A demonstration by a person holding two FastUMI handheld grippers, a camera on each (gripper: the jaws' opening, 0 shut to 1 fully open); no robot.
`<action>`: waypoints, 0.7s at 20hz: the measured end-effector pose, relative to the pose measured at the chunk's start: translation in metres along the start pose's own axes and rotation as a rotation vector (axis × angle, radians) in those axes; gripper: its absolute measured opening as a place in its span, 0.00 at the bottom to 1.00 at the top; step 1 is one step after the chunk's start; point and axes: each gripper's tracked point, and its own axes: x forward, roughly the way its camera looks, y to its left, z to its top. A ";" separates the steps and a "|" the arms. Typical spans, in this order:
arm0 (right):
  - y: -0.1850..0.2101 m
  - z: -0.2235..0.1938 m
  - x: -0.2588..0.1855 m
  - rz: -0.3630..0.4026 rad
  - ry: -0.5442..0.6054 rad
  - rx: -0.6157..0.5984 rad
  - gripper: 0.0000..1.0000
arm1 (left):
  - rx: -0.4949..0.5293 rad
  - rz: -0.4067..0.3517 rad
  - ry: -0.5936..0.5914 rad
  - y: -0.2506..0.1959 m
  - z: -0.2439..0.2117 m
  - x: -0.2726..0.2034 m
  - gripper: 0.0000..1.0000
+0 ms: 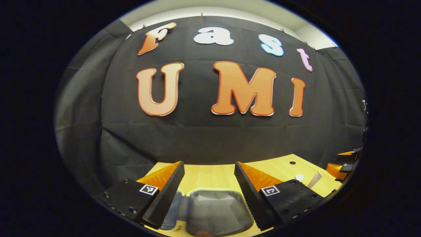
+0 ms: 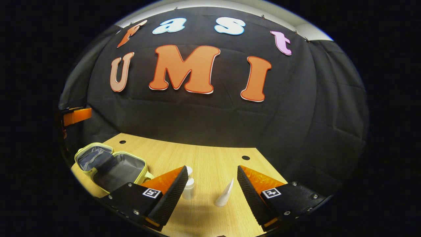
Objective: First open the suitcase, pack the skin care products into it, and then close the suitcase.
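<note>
The small pale-yellow suitcase [image 2: 108,164] lies open on the wooden table, its grey lining showing; in the left gripper view the suitcase [image 1: 217,210] sits right below and between the fingers. My left gripper [image 1: 209,171] is open above it, holding nothing. My right gripper [image 2: 212,176] is open over the table. A small white bottle [image 2: 188,189] stands just beside its left finger, and a white tube [image 2: 225,194] stands tilted between the fingers, untouched. That white tube [image 1: 314,179] and the bottle [image 1: 299,177] also appear at the right in the left gripper view.
The wooden table [image 2: 210,154] has round holes [image 2: 245,157] near its back edge. Black cloth wall rises close behind it. The other gripper [image 1: 345,163] shows at the far right of the left gripper view, and the other gripper [image 2: 75,116] at the far left of the right gripper view.
</note>
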 end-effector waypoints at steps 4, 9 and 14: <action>-0.015 -0.019 0.004 0.002 0.033 -0.021 0.96 | 0.018 -0.050 0.008 -0.047 -0.003 0.012 0.97; -0.034 -0.030 0.015 0.002 0.065 -0.010 0.96 | 0.047 -0.152 0.077 -0.118 -0.043 0.028 0.97; -0.043 -0.042 0.021 0.021 0.097 -0.036 0.96 | 0.128 -0.318 0.185 -0.192 -0.097 0.039 0.97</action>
